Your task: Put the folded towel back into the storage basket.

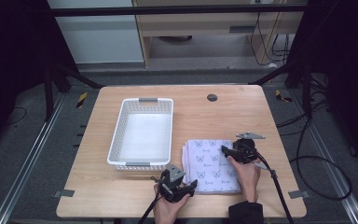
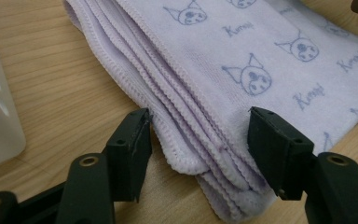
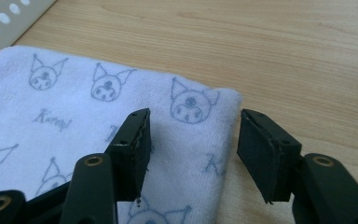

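The left tongs (image 2: 198,135) stand spread, their 2 black jaws straddling the near left corner of the folded towel (image 2: 261,65); the stacked hems of its layers lie between the jaws, and the pads do not press on them. In the high view these left tongs (image 1: 190,187) sit at the towel's near left corner, held by the left hand (image 1: 168,207) at the near edge of the worktop (image 1: 242,109).

The right tongs (image 3: 193,140) are also spread, 1 jaw over the cloth and the other off its edge above bare wood, with the towel's edge strip between them and nothing pinched. In the high view the right tongs (image 1: 227,150) hover over the towel's far right part, held by the right hand (image 1: 247,175).

The lilac towel (image 1: 212,165), printed with small cat-like faces, lies flat on the near right part of the worktop. Just to its left stands a white perforated basket (image 1: 121,126), close by but apart from it
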